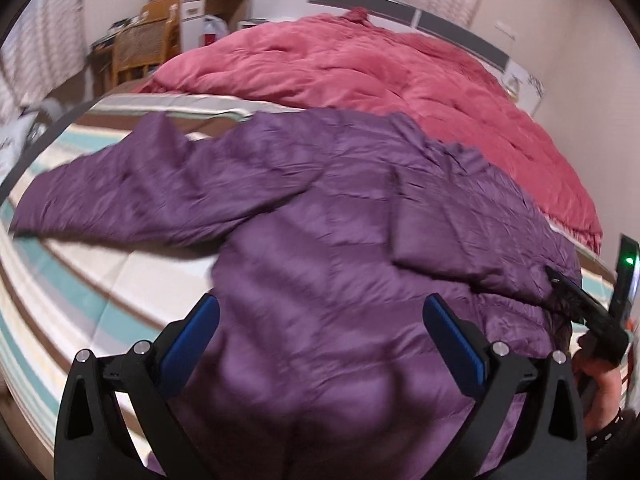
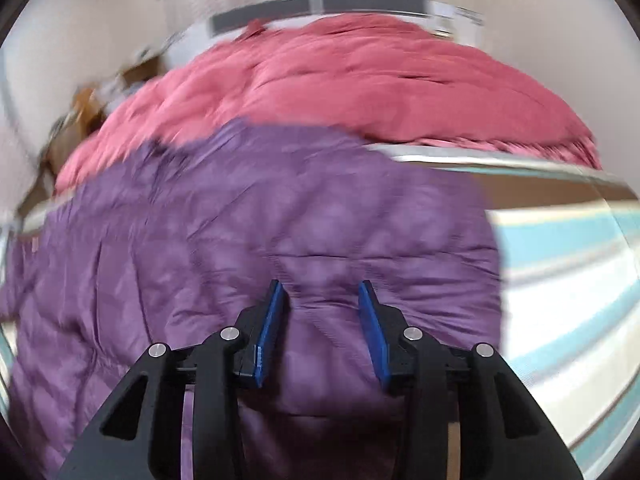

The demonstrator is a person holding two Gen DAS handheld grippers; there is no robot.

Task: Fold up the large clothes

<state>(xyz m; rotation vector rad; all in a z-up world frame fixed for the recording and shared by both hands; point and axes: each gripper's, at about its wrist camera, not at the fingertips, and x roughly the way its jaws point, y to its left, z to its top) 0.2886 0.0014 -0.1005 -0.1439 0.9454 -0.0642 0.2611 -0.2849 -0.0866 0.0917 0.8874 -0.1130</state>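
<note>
A purple quilted down jacket (image 1: 320, 216) lies spread on a striped bed sheet (image 1: 80, 280). One sleeve stretches out to the left, and the other is folded across the body at the right. My left gripper (image 1: 320, 304) is open wide, just above the jacket's near hem. My right gripper (image 2: 322, 292) hovers over the jacket (image 2: 240, 240) near its right edge, its jaws partly open and empty. The right gripper also shows at the right edge of the left wrist view (image 1: 588, 308), held by a hand.
A pink quilt (image 1: 380, 76) is bunched on the far half of the bed. Bare striped sheet (image 2: 568, 272) lies right of the jacket. A wooden chair (image 1: 144, 40) and desk stand beyond the bed at far left. The headboard (image 1: 440, 20) runs along the far wall.
</note>
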